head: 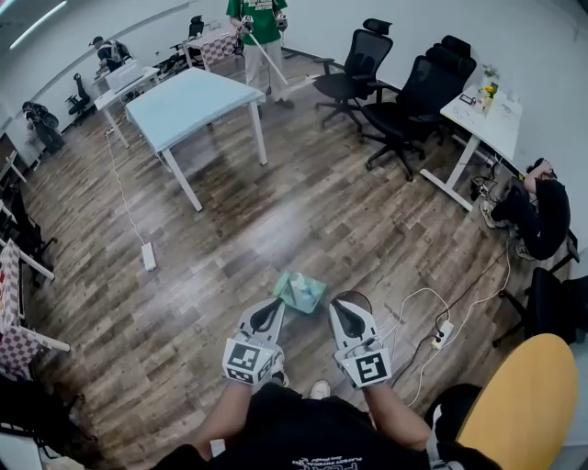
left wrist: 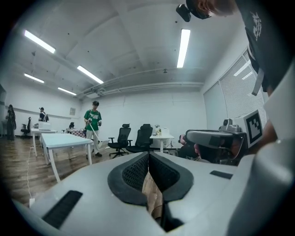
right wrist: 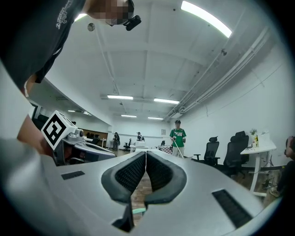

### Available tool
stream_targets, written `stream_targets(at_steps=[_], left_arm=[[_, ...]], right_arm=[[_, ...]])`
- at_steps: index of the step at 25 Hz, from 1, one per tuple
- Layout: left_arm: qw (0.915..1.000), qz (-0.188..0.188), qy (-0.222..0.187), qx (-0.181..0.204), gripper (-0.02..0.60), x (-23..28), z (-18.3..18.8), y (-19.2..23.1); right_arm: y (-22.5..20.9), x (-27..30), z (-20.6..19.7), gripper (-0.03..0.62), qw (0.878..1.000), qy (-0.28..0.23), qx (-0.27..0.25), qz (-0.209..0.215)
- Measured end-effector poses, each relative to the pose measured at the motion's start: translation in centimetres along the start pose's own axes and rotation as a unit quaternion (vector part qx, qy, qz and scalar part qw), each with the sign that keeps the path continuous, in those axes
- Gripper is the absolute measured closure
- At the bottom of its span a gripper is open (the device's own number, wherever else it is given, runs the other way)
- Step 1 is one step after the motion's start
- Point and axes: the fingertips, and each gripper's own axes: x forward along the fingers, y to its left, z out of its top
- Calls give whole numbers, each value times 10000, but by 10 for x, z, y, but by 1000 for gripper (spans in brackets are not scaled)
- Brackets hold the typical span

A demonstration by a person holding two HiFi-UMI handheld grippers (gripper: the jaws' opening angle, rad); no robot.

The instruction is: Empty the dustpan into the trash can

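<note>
A teal dustpan (head: 299, 292) with pale scraps in it shows in the head view just ahead of my two grippers, between their tips. Whether it rests on the wood floor or hangs from a gripper I cannot tell. My left gripper (head: 273, 306) sits at the dustpan's near left corner; in the left gripper view (left wrist: 148, 161) its pads are pressed together with only floor behind them. My right gripper (head: 338, 307) is at the dustpan's right, pads together (right wrist: 145, 159). A sliver of the teal dustpan (right wrist: 138, 210) shows in the gap under those pads.
A white table (head: 197, 101) stands ahead on the left, with black office chairs (head: 367, 64) at the back right. A person in green (head: 257, 18) holds a stick beyond the table. Cables and a power strip (head: 441, 335) lie at my right, and a yellow chair back (head: 519, 395) is close.
</note>
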Motion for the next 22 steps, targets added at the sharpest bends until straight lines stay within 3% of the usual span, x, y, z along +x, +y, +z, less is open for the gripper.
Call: stream_targets(at_steps=[8,13,22], left_arm=[[9995,-303,64,8,558,35,-8,39],[9989,-458,116,79,558,63,-4,76],[9967,-764,218,188,558,103,-4,130]], right_arm=[[-8,48,-29,569,9991,371,-131,-129],[-19,97,-29,569,9996,160,-130,-213],[-38,157,-44,569,9976,365,-353,-471]])
